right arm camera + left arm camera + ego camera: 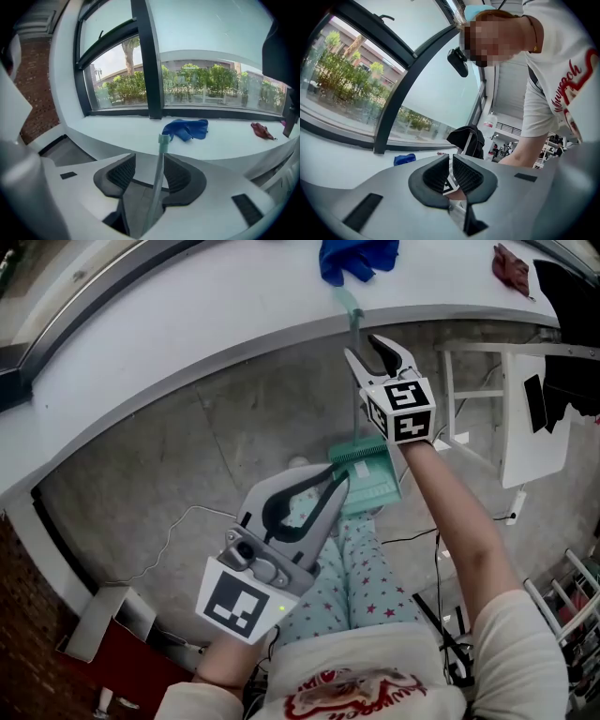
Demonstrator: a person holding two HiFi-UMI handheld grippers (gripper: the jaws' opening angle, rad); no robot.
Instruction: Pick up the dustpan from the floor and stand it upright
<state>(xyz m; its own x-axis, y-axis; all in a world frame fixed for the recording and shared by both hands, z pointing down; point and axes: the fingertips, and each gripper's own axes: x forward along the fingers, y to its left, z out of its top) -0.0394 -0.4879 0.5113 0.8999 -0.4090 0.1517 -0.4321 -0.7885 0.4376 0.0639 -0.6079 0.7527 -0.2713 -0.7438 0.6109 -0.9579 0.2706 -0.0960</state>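
Observation:
A teal dustpan (367,476) rests on the concrete floor, and its long thin handle (355,329) rises towards the white ledge. My right gripper (364,348) is open around the upper handle. In the right gripper view the handle (158,178) runs up through the gap of that gripper (150,164), close to the right-hand pad (177,176), and its capped end pokes above the jaws. My left gripper (336,484) hovers lower left of the pan, its jaws shut with nothing between them. In the left gripper view, that gripper (451,159) shows only a thin slit between its pads.
A curved white ledge (187,324) carries a blue cloth (356,259) and a dark red rag (511,268). A white frame (487,399) stands at the right. A thin cable (187,517) crosses the floor, a red box (141,643) lies lower left. The person's star-patterned legs (370,582) are below the pan.

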